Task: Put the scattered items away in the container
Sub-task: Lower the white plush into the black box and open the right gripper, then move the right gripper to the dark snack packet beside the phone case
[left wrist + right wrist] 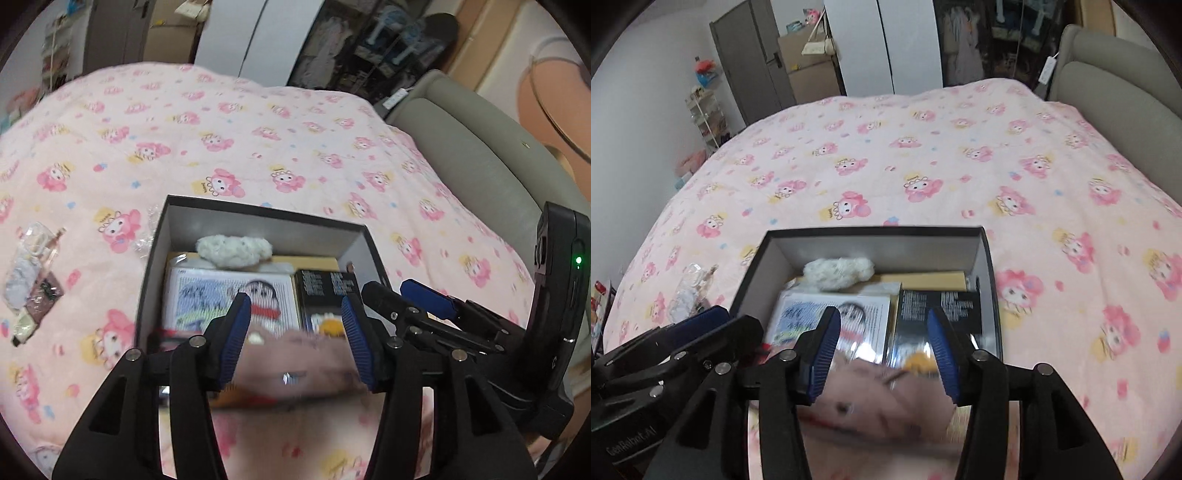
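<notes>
- The left wrist view alone shows a person's bare arm and pale sleeve [546, 85] at the upper right, and a green light on the right gripper's body; the right wrist view alone shows a grey door [750, 62] and a small shelf rack by the white wall.
- One open box [258, 212] with black outer walls and a grey inside sits on the bed [258, 129], whose soft pink blanket carries a repeated cartoon print.
- Inside the box lie one fluffy white plush piece [234, 251], one flat clear-wrapped picture card [229, 299] and one black printed carton [325, 288], over a yellow layer.
- A blurred pinkish item [295, 362] lies across the box's near edge; its shape cannot be told.
- One bundle of crinkly clear packets [33, 273] lies on the blanket left of the box, apart from it.
- Two grippers hover over the box's near end: the left gripper [295, 321] and the right gripper [884, 332], each with black arms and blue ribbed fingers [827, 347].
- Both pairs of fingers stand released, parted, with nothing pressed between them.
</notes>
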`<state>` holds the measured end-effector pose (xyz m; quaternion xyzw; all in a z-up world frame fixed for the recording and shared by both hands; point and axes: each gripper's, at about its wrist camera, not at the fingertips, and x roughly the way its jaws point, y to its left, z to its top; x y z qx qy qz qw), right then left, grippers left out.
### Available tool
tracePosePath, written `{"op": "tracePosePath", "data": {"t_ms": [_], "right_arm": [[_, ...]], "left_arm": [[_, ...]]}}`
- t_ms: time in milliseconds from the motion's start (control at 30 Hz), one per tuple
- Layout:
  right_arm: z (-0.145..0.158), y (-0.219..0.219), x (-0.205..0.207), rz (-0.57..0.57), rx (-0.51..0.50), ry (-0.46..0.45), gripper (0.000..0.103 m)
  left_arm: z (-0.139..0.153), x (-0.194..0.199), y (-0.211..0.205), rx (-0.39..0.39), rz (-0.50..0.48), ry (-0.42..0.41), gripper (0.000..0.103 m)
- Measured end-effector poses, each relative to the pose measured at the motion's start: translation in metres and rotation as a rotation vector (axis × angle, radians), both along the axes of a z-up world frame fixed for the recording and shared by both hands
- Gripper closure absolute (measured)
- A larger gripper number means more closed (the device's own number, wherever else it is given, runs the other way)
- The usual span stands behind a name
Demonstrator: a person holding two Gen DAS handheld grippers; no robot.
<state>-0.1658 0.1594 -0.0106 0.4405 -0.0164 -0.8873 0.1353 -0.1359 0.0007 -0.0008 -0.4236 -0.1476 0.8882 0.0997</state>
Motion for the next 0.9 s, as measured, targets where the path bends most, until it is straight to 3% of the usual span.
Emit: {"op": "tracePosePath", "data": {"t_ms": [300,500,900], "right_arm": [[0.013,-0.001,0.084,-0.033,-0.033,0.005,0.058],[0.019,-0.011,0.117,-0.027,-0.006,0.005,0.058],[0.019,-0.071,0.142,0.051,0.036,0.015,0.057]], "left_arm": [[0.023,0.08,0.004,-0.057,-0.083,0.031,0.051],[0.022,0.11,-0.008,-0.012,-0.102,0.016,0.051],[0.02,0.14,-0.063,-0.04,-0.014,0.009,0.051]]}}
